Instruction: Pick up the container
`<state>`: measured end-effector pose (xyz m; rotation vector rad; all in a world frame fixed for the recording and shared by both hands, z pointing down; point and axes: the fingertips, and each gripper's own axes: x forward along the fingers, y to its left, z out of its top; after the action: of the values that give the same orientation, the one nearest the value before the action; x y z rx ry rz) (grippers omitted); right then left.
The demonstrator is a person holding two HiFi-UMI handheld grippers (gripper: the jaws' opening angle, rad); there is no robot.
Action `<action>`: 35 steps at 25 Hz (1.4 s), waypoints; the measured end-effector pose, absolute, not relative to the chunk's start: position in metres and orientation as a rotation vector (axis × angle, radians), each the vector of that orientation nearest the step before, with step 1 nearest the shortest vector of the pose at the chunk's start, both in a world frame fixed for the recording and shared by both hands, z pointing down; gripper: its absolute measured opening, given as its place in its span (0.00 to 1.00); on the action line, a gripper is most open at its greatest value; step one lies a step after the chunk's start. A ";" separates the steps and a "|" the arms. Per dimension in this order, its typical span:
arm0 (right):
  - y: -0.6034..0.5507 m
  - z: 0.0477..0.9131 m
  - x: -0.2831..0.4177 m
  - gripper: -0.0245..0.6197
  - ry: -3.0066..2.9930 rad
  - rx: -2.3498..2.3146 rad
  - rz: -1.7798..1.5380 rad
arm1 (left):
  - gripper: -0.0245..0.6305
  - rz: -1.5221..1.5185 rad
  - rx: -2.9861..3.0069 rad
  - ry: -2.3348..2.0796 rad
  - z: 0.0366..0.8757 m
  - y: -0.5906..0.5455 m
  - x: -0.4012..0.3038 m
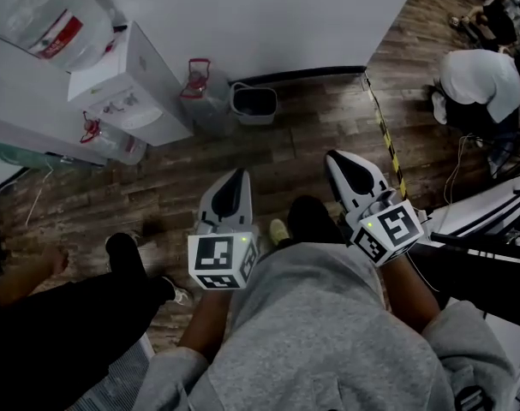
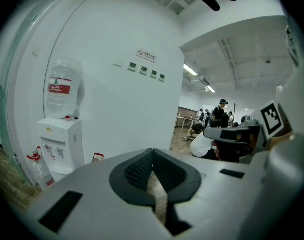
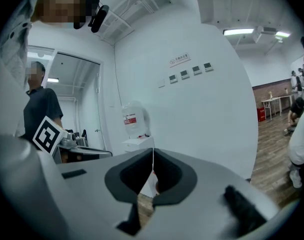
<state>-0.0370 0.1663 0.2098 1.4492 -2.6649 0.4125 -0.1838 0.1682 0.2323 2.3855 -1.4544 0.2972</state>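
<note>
A small grey bin (image 1: 254,103) stands on the wood floor against the white wall. Left of it a clear jug with a red handle (image 1: 200,91) leans by the white water dispenser (image 1: 131,80); only its red handle (image 2: 97,157) shows in the left gripper view. I hold both grippers at waist height, well short of them. My left gripper (image 1: 236,176) is shut with nothing between its jaws (image 2: 152,152). My right gripper (image 1: 336,157) is shut and empty too (image 3: 153,152). Both point toward the wall and the dispenser (image 3: 137,144).
A second clear jug with a red handle (image 1: 110,141) lies left of the dispenser, which carries a big water bottle (image 1: 45,15). A person in black (image 1: 62,332) stands close at my left. Another person in white (image 1: 481,84) crouches at the right, near black equipment (image 1: 491,247).
</note>
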 end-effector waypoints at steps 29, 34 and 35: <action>0.034 0.230 0.009 0.08 -2.615 1.509 0.349 | 0.06 0.339 2.346 -1.490 0.253 0.052 -0.179; -0.025 0.241 0.005 0.08 -2.595 1.456 0.378 | 0.06 0.351 2.305 -1.486 0.264 -0.011 -0.178; -0.038 0.243 0.004 0.08 -2.591 1.443 0.381 | 0.06 0.356 2.299 -1.484 0.266 -0.025 -0.177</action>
<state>0.0042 -0.0379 0.2428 1.4428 -2.5914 0.3813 -0.1773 -0.0246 0.2659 2.2989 -1.4840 0.3559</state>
